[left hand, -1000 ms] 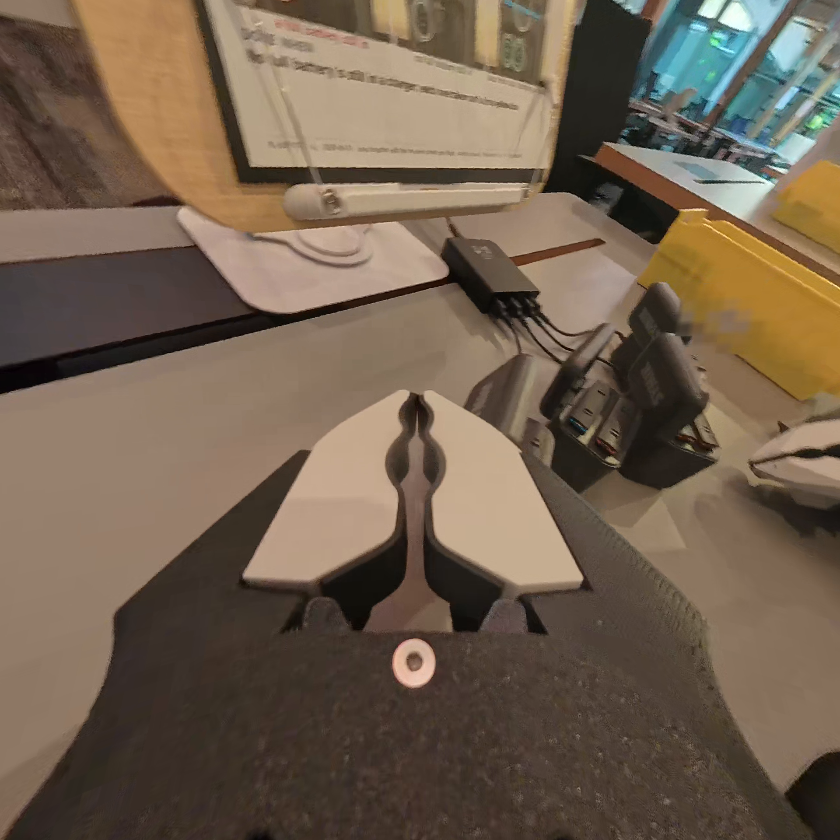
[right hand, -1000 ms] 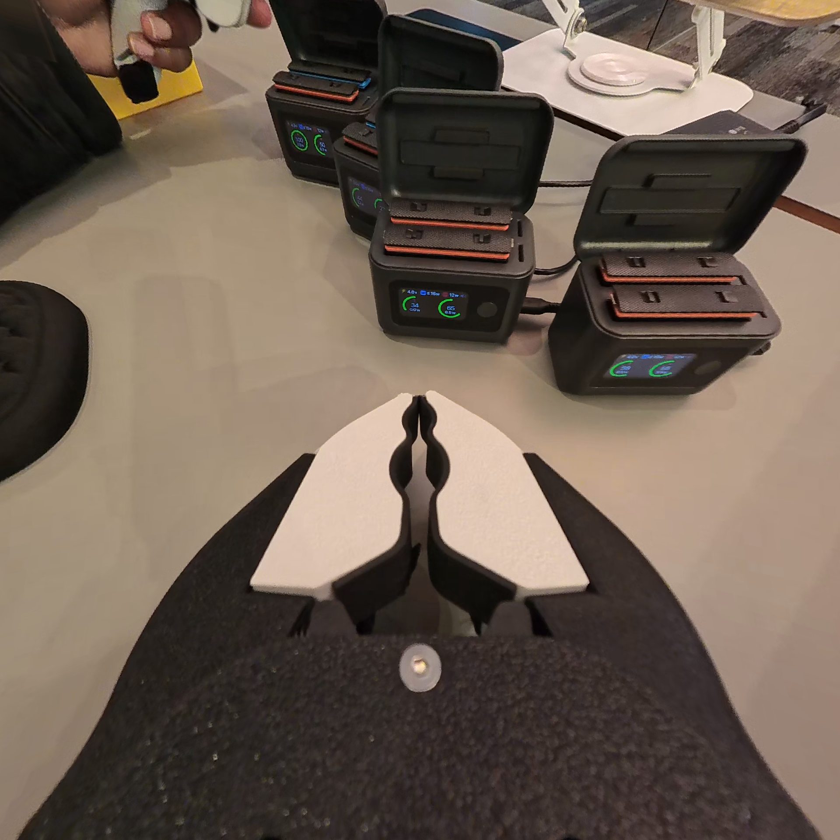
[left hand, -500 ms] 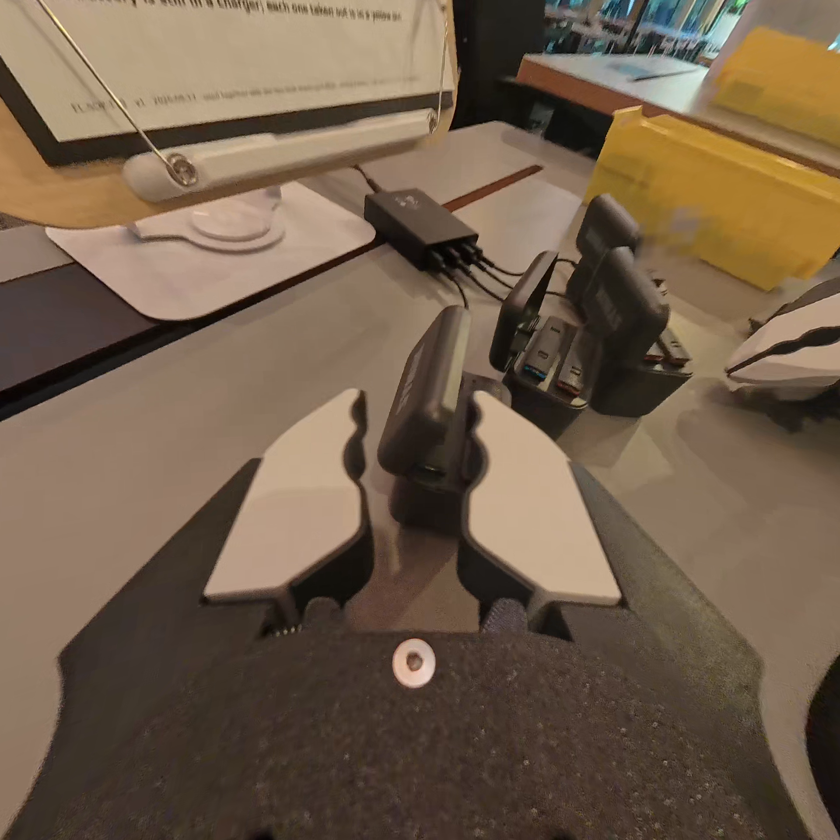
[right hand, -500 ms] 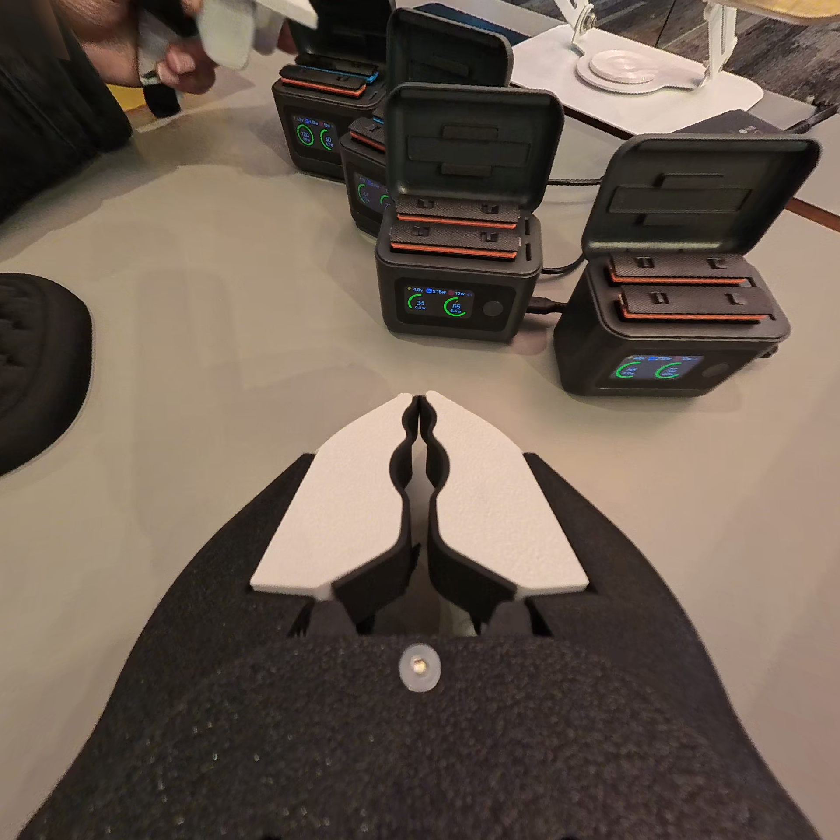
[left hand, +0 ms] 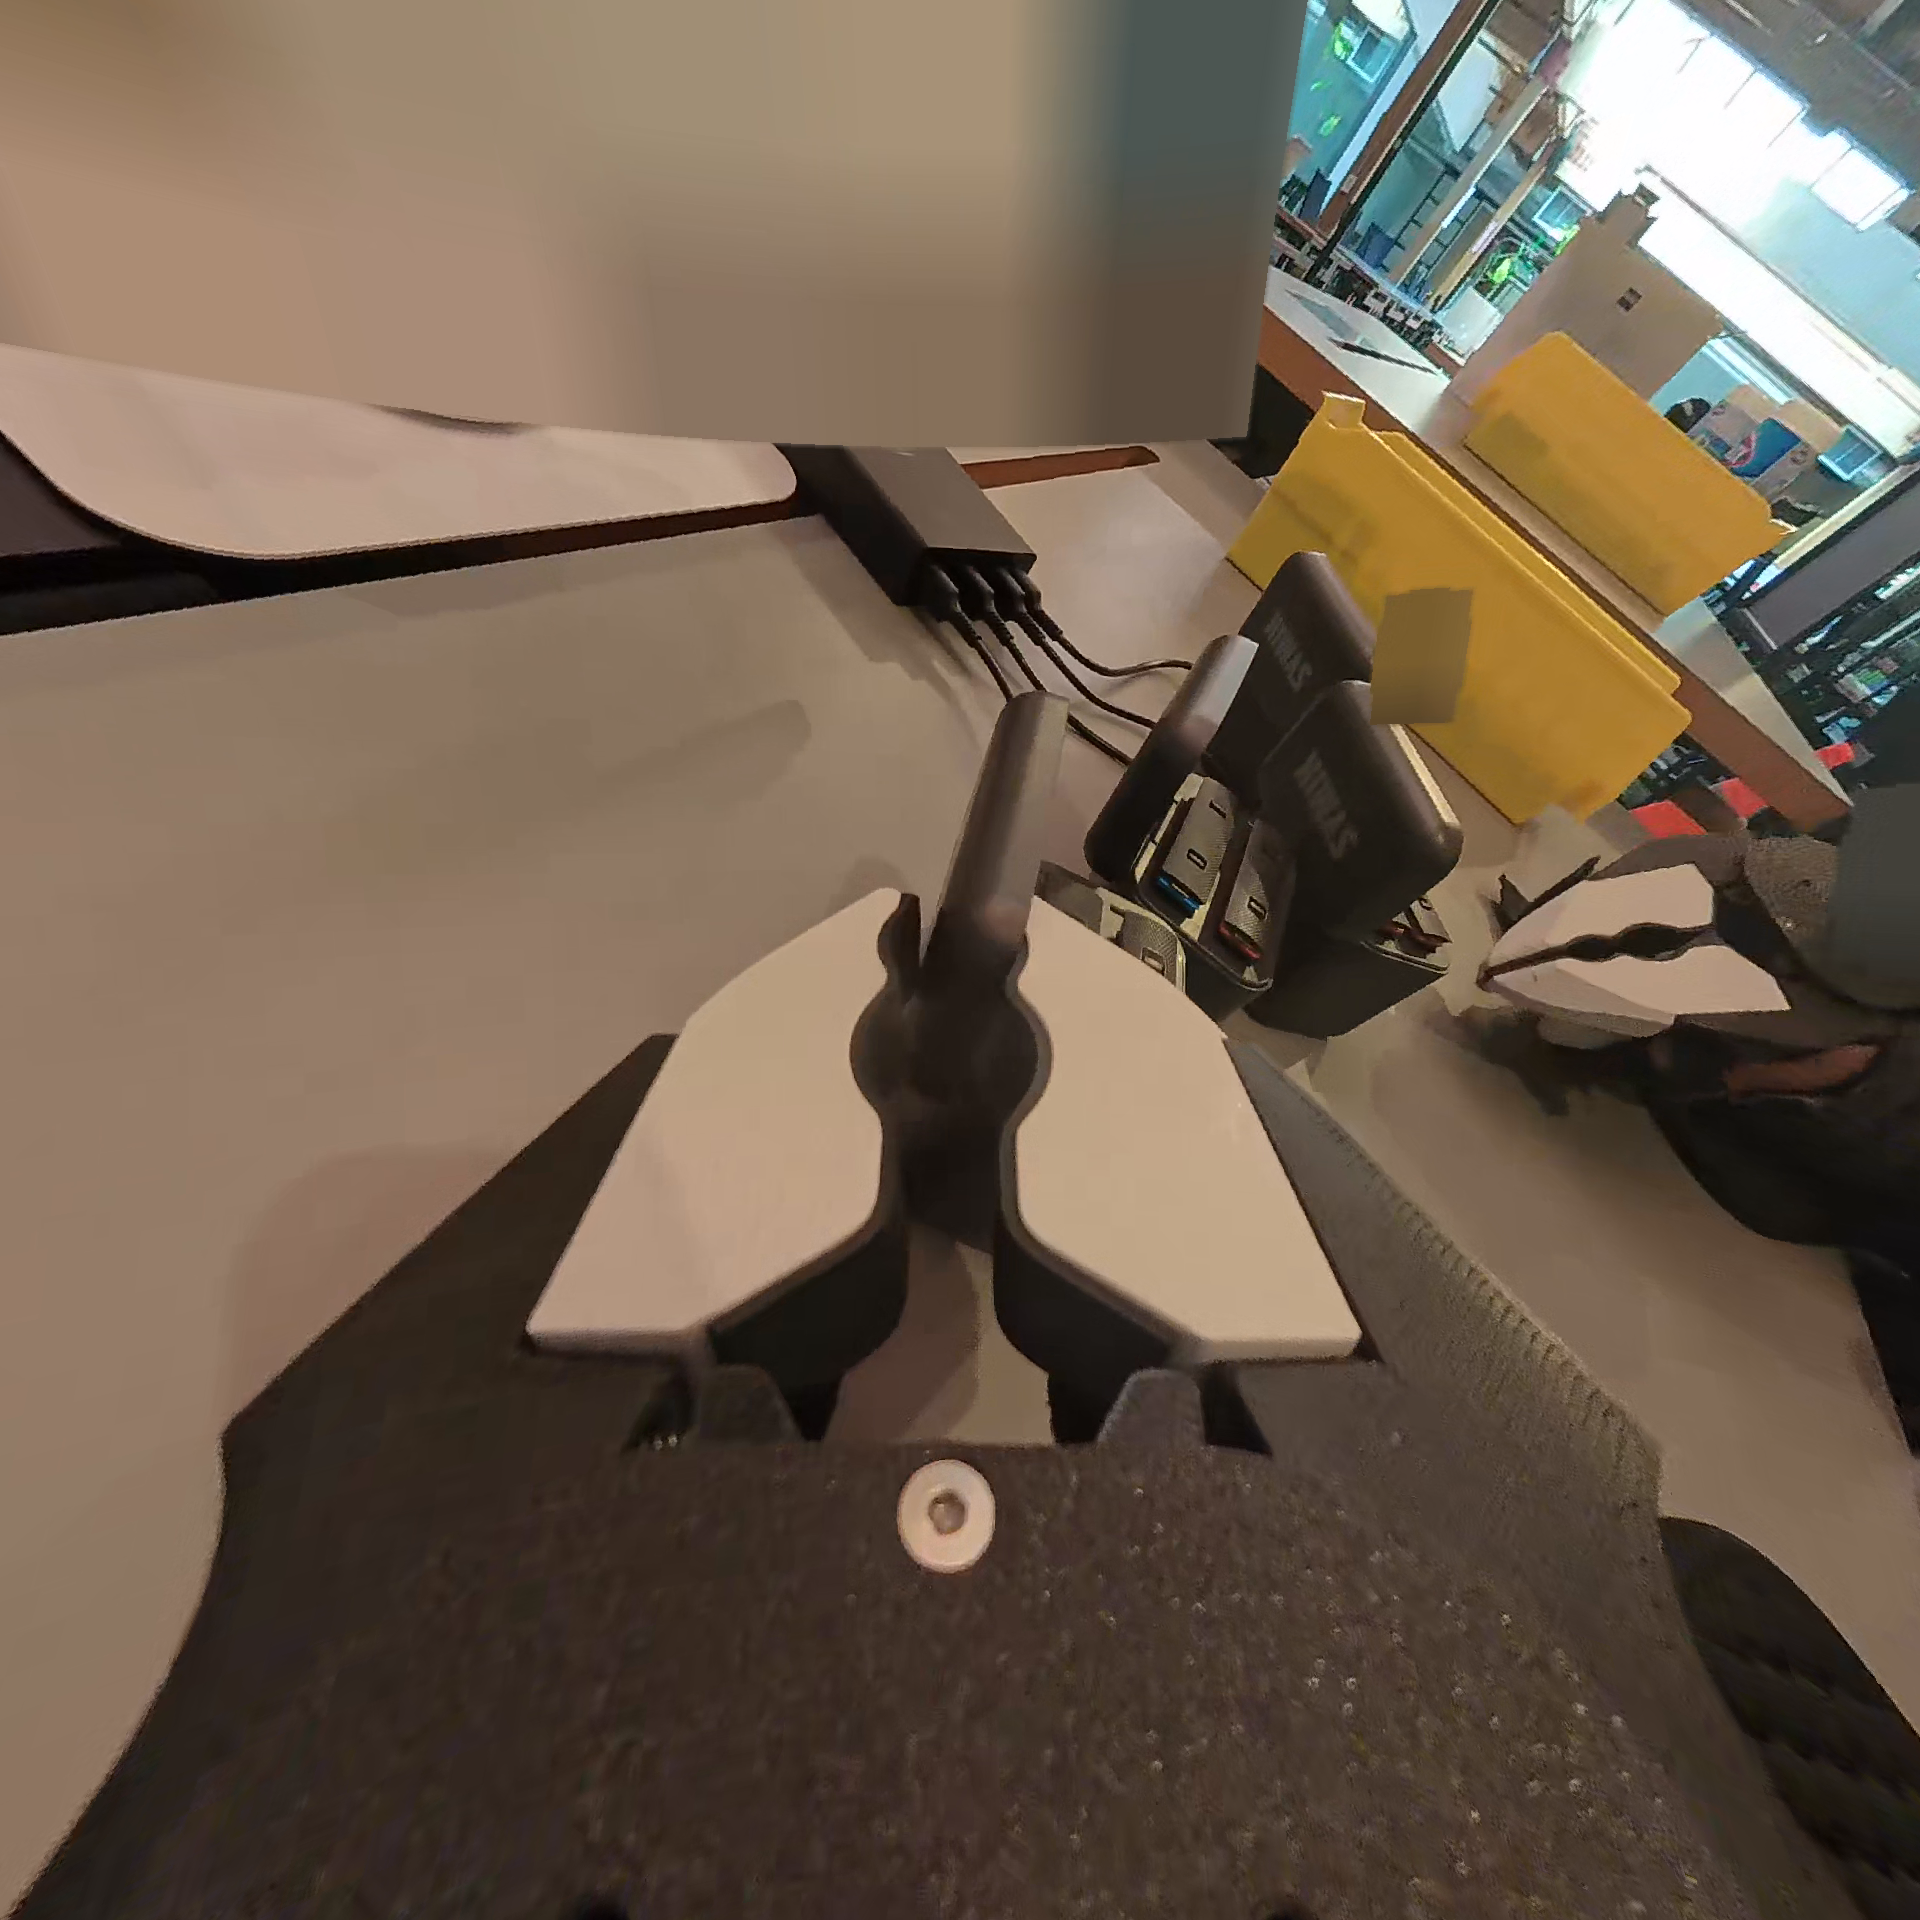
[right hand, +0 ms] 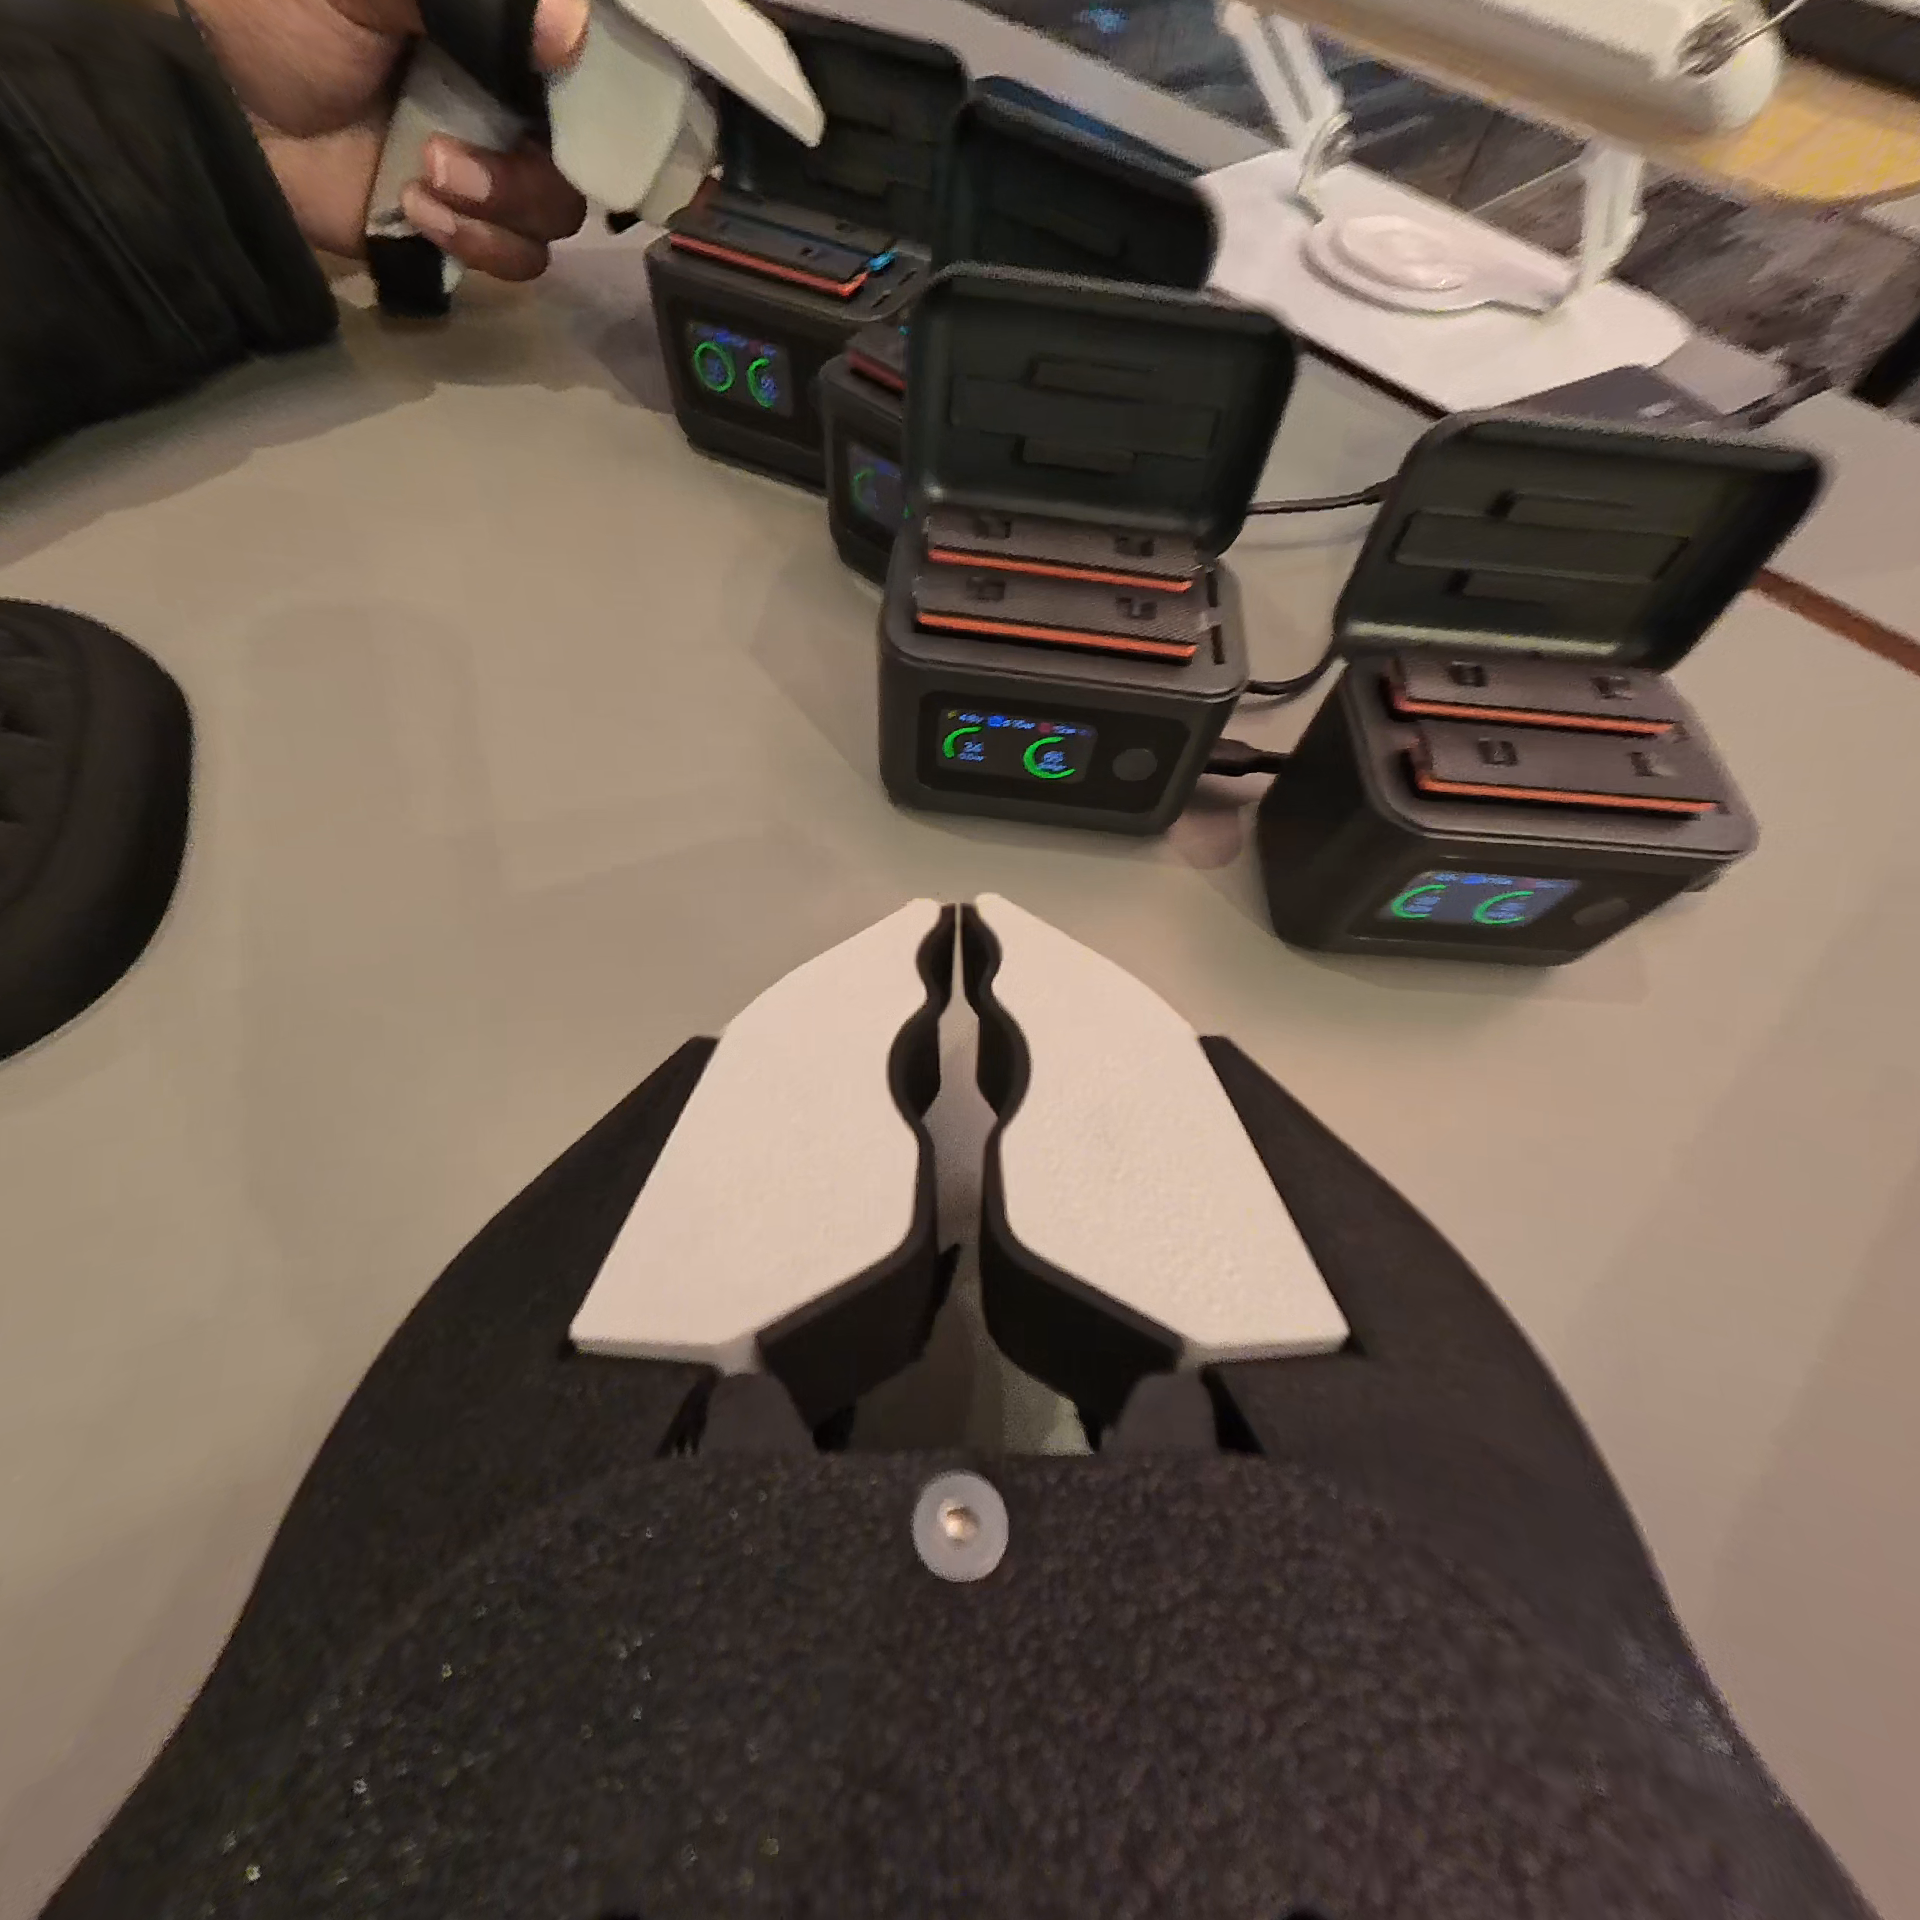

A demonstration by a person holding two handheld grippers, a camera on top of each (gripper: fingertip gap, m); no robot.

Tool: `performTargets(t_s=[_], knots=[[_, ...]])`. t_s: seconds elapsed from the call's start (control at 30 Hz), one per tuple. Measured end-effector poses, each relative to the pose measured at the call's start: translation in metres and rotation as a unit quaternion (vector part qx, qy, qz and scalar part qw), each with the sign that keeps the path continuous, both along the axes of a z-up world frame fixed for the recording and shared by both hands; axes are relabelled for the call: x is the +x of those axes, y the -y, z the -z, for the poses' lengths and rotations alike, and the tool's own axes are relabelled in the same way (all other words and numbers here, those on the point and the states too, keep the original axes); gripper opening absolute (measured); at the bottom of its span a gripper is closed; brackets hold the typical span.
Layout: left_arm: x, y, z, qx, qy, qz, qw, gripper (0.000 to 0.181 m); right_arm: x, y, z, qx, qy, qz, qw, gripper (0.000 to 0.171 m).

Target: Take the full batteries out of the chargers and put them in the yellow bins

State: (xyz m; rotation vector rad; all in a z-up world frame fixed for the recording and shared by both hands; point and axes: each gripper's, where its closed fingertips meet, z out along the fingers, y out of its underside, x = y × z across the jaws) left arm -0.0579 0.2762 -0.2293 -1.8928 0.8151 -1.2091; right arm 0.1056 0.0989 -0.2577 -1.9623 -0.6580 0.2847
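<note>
Charger lid (left hand: pixel 1003 821) is seen clamped upright in the left tongs (left hand: pixel 961 925); right tongs (right hand: pixel 958 909), clenched empty, are best opened over the batteries (right hand: pixel 1049 613) ahead.

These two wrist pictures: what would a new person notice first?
Probably the four black chargers clustered on the grey table, lids up, green rings glowing on their screens. Next, the yellow bins beyond them, and the left gripper closing around one charger's raised lid.

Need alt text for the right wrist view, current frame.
The right gripper, shut and empty, hovers over a grey table facing four open-lidded black chargers with batteries seated. At upper left, a hand holds the left gripper.
</note>
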Motion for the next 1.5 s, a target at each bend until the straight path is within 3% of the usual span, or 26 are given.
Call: performTargets(t_s=[0.13, 0.23, 0.4, 0.47, 0.53, 0.83, 0.93, 0.97, 1.13, 1.27, 1.37, 1.5], knots=[[0.0, 0.0, 0.0, 0.003, 0.004, 0.0, 1.0, 0.013, 0.039, -0.021, -0.019, 0.05, 0.017, 0.088, 0.995, 0.036], [0.0, 0.0, 0.0, 0.007, 0.003, 0.0, 1.0, 0.013, 0.072, -0.041, -0.023, 0.037, 0.02, 0.129, 0.991, 0.079], [0.002, 0.002, -0.001, 0.014, 0.005, 0.005, 1.0, 0.014, 0.081, -0.077, -0.002, -0.031, 0.002, 0.094, 0.995, 0.113], [0.002, 0.002, -0.001, 0.021, 0.003, 0.005, 1.0, 0.014, 0.073, -0.09, 0.009, -0.057, 0.001, 0.069, 0.996, 0.111], [0.002, 0.003, -0.001, 0.023, 0.003, 0.006, 1.0, 0.014, 0.073, -0.101, 0.017, -0.061, 0.028, 0.066, 0.996, 0.096], [0.0, 0.001, -0.002, 0.03, 0.003, 0.005, 1.0, 0.017, 0.12, -0.126, 0.016, -0.047, 0.043, 0.111, 0.992, 0.093], [0.0, 0.0, -0.002, 0.029, 0.004, 0.002, 1.0, 0.017, 0.144, -0.135, 0.015, -0.042, 0.05, 0.145, 0.987, 0.069], [0.0, 0.0, -0.002, 0.029, 0.004, 0.002, 1.0, 0.017, 0.151, -0.138, 0.014, -0.037, 0.05, 0.159, 0.985, 0.068], [0.001, 0.0, 0.001, 0.03, -0.002, 0.003, 1.0, 0.017, 0.16, -0.133, -0.004, -0.012, 0.026, 0.187, 0.982, 0.078], [0.001, 0.0, 0.002, 0.03, -0.005, 0.002, 1.0, 0.017, 0.149, -0.116, -0.039, 0.044, 0.107, 0.211, 0.971, 0.087], [0.001, 0.0, 0.003, 0.029, -0.007, 0.002, 1.0, 0.017, 0.093, -0.099, -0.056, 0.059, 0.1, 0.143, 0.983, 0.09], [0.0, 0.0, 0.005, 0.027, -0.01, 0.001, 1.0, 0.017, 0.007, -0.074, -0.032, -0.017, 0.052, 0.044, 0.998, 0.115]])
